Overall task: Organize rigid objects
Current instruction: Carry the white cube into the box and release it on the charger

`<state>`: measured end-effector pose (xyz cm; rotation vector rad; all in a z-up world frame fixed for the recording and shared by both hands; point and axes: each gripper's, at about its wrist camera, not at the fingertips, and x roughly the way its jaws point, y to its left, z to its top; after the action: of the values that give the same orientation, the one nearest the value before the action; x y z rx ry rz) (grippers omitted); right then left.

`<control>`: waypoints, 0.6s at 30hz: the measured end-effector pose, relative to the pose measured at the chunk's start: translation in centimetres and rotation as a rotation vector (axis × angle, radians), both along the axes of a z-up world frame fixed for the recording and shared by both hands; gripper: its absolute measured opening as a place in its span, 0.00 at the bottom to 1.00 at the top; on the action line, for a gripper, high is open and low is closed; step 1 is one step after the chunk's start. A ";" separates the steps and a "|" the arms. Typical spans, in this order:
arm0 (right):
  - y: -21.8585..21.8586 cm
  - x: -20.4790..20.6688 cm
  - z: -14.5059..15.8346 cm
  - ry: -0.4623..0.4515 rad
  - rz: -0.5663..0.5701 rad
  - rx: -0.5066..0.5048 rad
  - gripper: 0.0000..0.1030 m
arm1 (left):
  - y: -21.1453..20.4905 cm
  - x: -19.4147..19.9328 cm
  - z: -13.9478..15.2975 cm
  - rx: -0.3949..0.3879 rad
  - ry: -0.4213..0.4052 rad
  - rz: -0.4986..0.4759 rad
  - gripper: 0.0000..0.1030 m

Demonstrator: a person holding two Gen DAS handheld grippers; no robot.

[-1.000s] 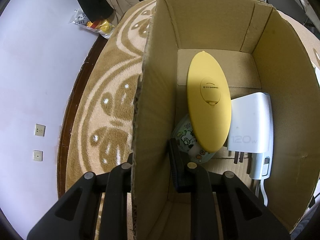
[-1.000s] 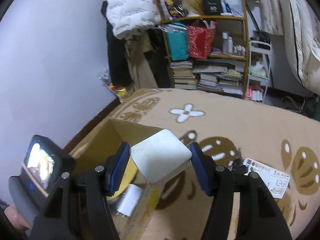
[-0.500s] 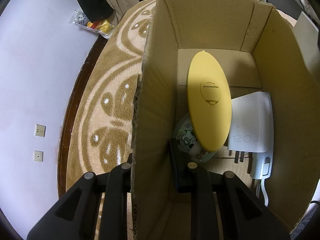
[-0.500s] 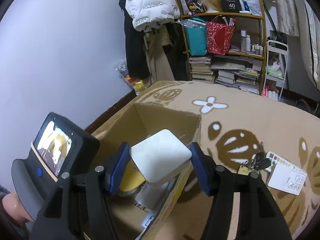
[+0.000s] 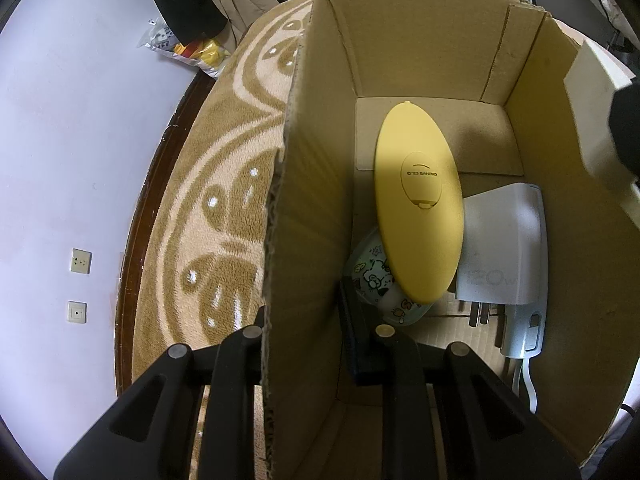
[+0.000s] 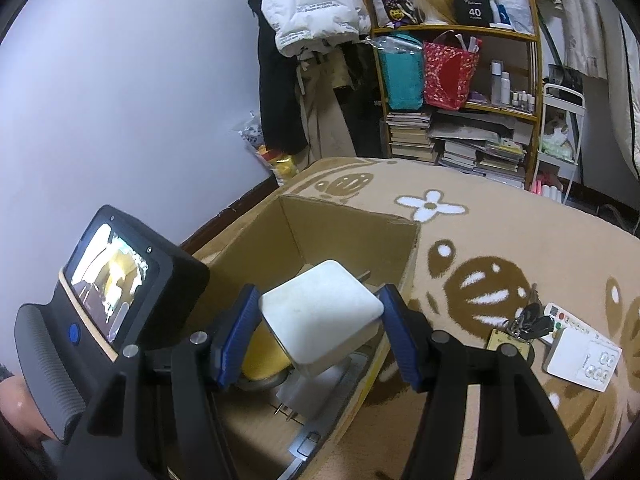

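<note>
An open cardboard box [image 5: 420, 52] [image 6: 352, 236] stands on the rug. Inside lie a yellow oval case [image 5: 418, 200] [image 6: 262, 356], a patterned round object [image 5: 374, 276] and a white 120W charger [image 5: 504, 248]. My left gripper [image 5: 308, 332] is shut on the box's left wall [image 5: 304, 216], one finger outside and one inside. My right gripper [image 6: 320, 336] is shut on a white square box [image 6: 320, 312] and holds it above the open box; it also shows in the left wrist view [image 5: 600, 104] at the right edge.
On the rug [image 6: 500, 232], right of the box, lie a bunch of keys [image 6: 524, 320] and a white power strip [image 6: 580, 356]. A bookshelf [image 6: 456, 92] and hanging clothes [image 6: 308, 4] stand at the back. A snack bag [image 5: 188, 44] lies by the wall.
My right gripper has carried the white square box leftwards over the cardboard box; it now enters the left wrist view. My left gripper has not moved.
</note>
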<state>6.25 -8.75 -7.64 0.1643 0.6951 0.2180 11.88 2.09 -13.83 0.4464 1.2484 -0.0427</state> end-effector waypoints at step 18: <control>-1.4 0.0 0.2 -0.012 -0.079 -0.042 0.87 | 0.2 0.1 -0.3 -0.001 -0.001 0.002 0.21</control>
<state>6.30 -10.10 -7.40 0.1498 0.6799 0.1288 12.00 2.27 -14.17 0.4446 1.2474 -0.0410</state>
